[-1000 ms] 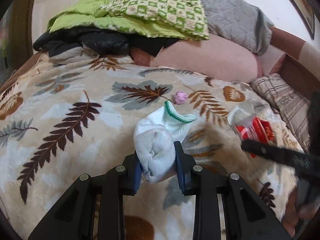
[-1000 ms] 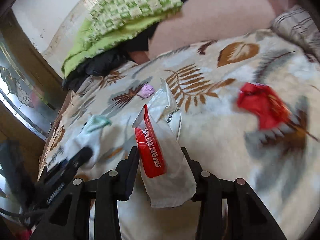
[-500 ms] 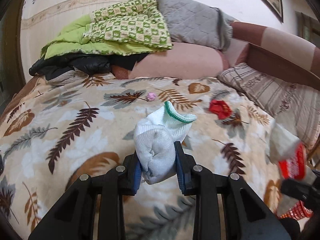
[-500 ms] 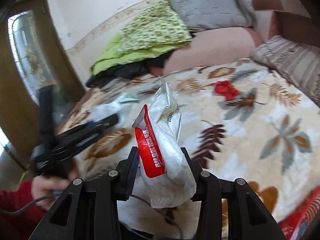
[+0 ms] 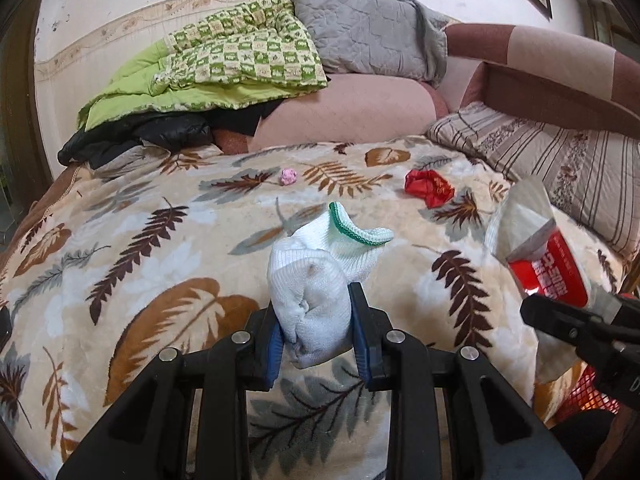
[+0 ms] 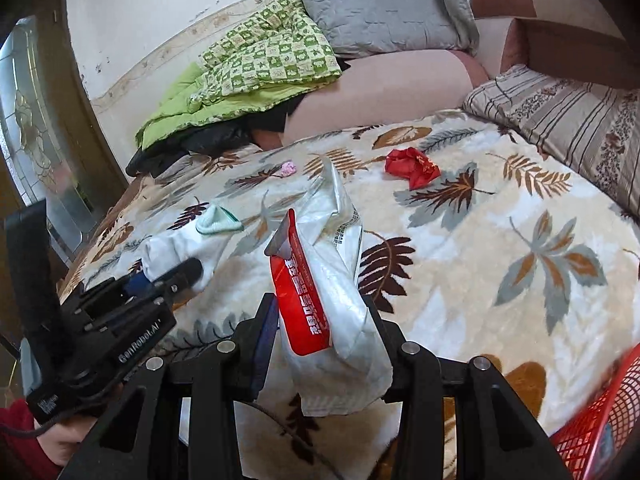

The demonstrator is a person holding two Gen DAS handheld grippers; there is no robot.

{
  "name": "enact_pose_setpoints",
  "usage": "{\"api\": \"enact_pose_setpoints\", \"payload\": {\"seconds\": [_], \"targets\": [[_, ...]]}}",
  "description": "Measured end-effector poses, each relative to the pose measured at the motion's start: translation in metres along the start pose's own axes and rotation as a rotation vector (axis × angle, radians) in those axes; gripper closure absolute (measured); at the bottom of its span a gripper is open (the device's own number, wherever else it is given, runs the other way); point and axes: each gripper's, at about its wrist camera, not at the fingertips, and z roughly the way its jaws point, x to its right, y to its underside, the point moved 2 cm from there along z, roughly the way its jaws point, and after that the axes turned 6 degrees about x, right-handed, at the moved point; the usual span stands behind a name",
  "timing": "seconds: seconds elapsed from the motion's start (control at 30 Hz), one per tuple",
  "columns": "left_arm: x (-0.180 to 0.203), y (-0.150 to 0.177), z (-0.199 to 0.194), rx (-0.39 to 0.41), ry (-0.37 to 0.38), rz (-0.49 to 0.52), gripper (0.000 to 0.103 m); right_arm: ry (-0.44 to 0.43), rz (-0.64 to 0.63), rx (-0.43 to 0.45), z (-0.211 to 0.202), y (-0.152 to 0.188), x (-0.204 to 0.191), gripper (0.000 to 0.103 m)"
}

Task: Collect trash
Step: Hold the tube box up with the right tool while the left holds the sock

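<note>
White-and-red snack bag (image 6: 332, 312) stands upright, clenched in right tool (image 6: 326, 344); left tool (image 5: 316, 328) grips sock (image 5: 316, 292)

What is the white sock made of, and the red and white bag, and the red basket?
The sock looks like soft knitted cloth; you can see ribbed stitches and a green cuff. The bag looks like thin shiny plastic film: it crinkles and gleams. The basket seems to be hard plastic mesh, with a grid of small holes, though only a corner shows.
</note>
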Motion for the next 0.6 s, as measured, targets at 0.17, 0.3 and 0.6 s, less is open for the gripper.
{"api": "enact_pose_setpoints", "payload": {"seconds": [0.17,0.3,0.6], "targets": [[-0.0040,0.0056,0.0075,-0.015,0.002,-0.004,0.075,0.002,0.008,-0.006,0.0037,0.0005,-0.0009,0.059],[-0.0063,0.0054,0.0091,-0.014,0.007,-0.011,0.075,0.017,0.015,-0.007,0.0045,0.0000,0.0006,0.059],[-0.0082,0.0049,0.0098,-0.014,0.010,-0.012,0.075,0.037,0.032,-0.016,0.0057,0.0005,0.0040,0.059]]}}
